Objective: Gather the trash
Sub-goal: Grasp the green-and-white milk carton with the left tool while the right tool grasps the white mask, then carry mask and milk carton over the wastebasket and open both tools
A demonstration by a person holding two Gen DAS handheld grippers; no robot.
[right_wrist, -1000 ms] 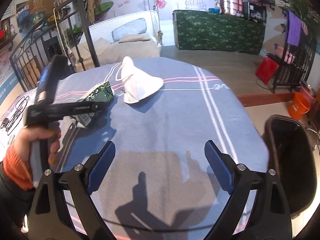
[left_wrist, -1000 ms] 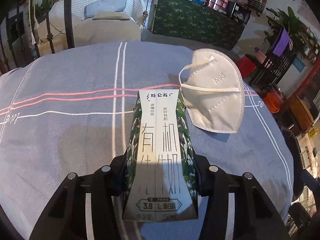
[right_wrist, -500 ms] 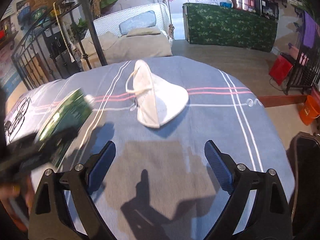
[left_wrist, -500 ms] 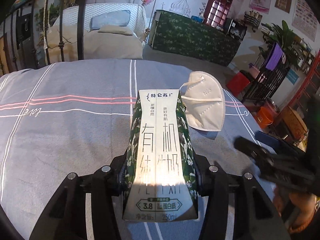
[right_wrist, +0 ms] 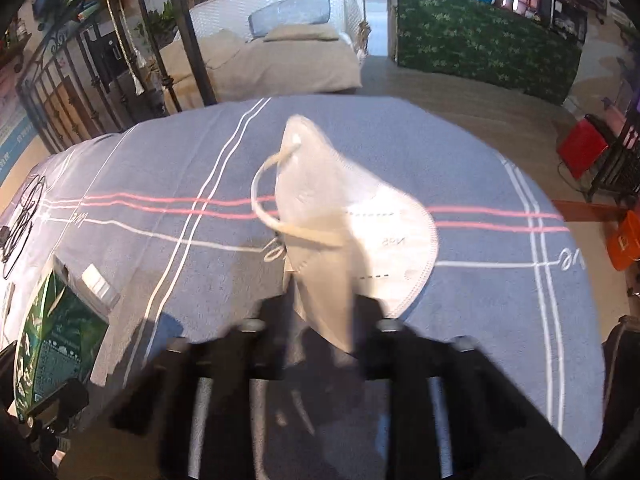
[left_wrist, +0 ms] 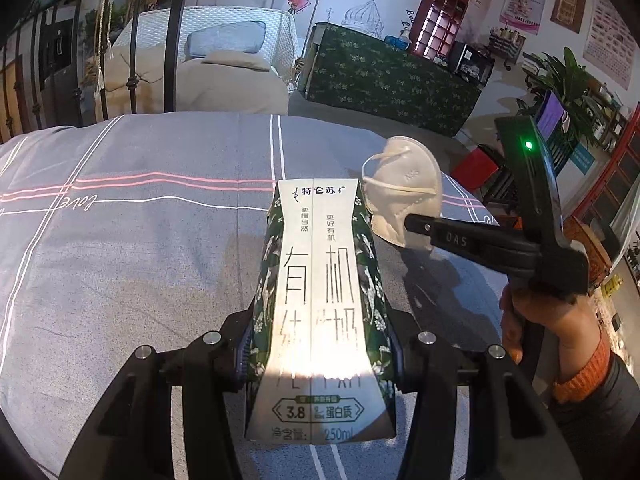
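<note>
My left gripper (left_wrist: 320, 356) is shut on a green and white milk carton (left_wrist: 320, 300), held above the grey striped tablecloth (left_wrist: 140, 248). The carton also shows at the left edge of the right wrist view (right_wrist: 56, 332). A white N95 mask (right_wrist: 344, 232) lies on the cloth. My right gripper (right_wrist: 320, 320) has closed its fingers around the mask's near edge; the view is blurred by motion. In the left wrist view the right gripper (left_wrist: 416, 226) reaches the mask (left_wrist: 404, 188) from the right.
A dark bin (right_wrist: 624, 360) stands off the table's right edge. Beyond the table are a white wicker seat (left_wrist: 216, 40), a green-covered counter (left_wrist: 392, 80), a black metal railing (right_wrist: 120, 60), and a red box (right_wrist: 580, 148) and orange bucket (right_wrist: 624, 236) on the floor.
My right gripper moved forward to the mask and closed from wide open onto its near edge. My left gripper kept hold of the carton and drew back, lifting it.
</note>
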